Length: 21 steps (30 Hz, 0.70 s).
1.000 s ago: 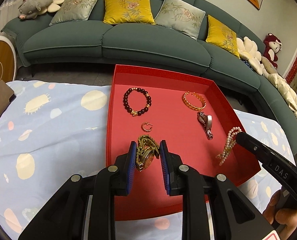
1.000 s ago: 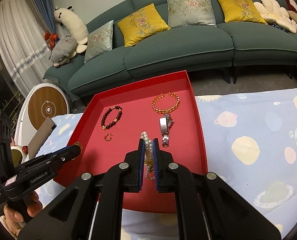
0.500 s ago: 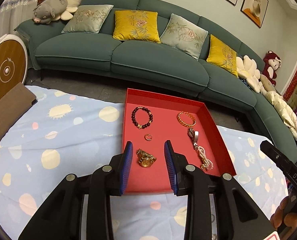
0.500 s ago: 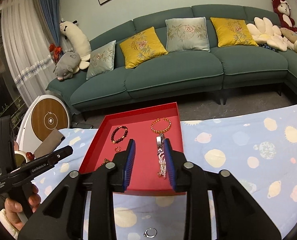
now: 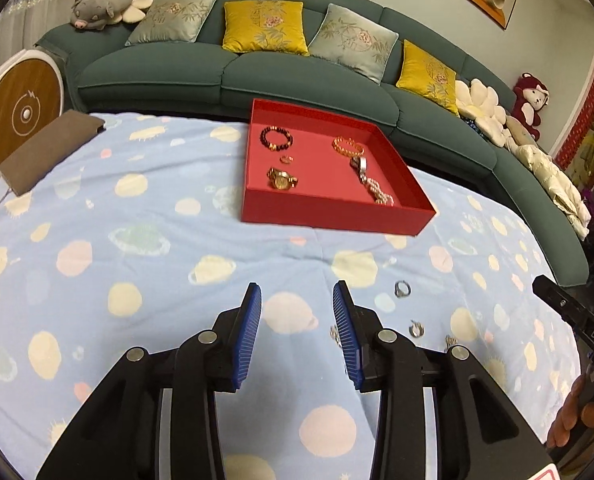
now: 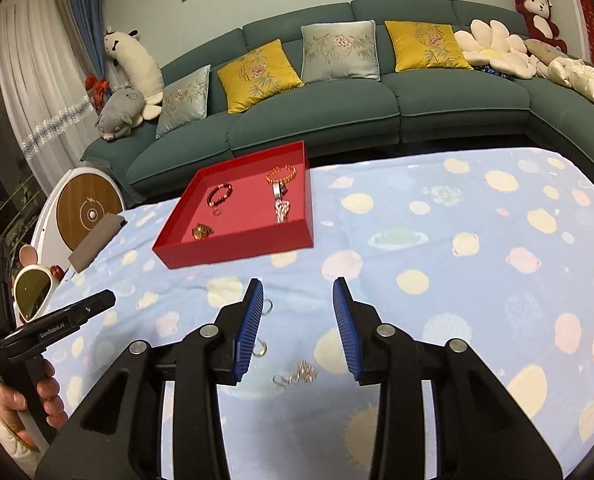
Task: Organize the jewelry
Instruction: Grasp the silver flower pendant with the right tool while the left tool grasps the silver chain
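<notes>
A red tray [image 5: 329,210] [image 6: 237,246] sits on the blue spotted cloth. In it lie a dark bead bracelet [image 5: 276,139], a gold bangle [image 5: 348,146], a gold watch [image 5: 282,179], a small hoop [image 5: 286,158], a silver watch [image 5: 360,164] and a pearl strand [image 5: 379,194]. My left gripper [image 5: 297,320] is open and empty over the cloth, well short of the tray. My right gripper [image 6: 298,316] is open and empty. Loose on the cloth lie a ring [image 5: 402,289] [image 6: 267,305], an earring [image 5: 415,329] [image 6: 259,349] and a dangly earring [image 6: 303,374].
A green sofa [image 5: 233,72] with cushions runs behind the table. A brown notebook [image 5: 49,150] lies at the cloth's left edge. Sunglasses [image 6: 31,292] lie at the left in the right wrist view. A round white-and-wood object [image 5: 21,112] stands beside the sofa.
Both grippers opened, leaving the gold watch and the pearl strand in the tray, then pulled back and up from the tray to over the near cloth.
</notes>
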Motion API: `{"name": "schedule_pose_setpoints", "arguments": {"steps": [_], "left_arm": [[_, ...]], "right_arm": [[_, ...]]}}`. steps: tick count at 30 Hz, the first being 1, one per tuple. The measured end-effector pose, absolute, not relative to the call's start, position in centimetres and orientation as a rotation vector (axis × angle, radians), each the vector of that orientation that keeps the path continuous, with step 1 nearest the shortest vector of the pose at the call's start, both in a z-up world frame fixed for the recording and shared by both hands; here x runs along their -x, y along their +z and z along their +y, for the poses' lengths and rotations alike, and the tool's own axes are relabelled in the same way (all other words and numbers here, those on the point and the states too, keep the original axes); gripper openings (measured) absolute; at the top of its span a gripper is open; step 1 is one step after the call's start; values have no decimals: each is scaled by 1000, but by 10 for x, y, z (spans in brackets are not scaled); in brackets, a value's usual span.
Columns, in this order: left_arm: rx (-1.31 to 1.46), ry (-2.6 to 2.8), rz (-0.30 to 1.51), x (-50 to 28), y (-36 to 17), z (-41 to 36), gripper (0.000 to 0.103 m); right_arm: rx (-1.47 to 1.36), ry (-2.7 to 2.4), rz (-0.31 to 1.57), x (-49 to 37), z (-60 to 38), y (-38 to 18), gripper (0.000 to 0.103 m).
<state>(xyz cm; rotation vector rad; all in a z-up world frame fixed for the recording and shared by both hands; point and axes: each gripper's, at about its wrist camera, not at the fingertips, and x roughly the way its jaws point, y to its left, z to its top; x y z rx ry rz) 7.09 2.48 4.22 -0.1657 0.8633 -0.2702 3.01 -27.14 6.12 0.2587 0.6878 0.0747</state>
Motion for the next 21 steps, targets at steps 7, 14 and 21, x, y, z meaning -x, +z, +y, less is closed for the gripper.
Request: {"name": "schedule_pose_setpoints", "arguments": {"steps": [7,14,21], "left_arm": [[101,-307,911,-64,18,7,44],[138,-334,948,-70,4,-6,52],[114,-339,963,-71,-2,-15,52]], "right_arm": [[-211,95,800,-28,-259,22,35],[-155,89,872,-27,-246,-11,45],[-140,92,903,-34,-243,-27,45]]}}
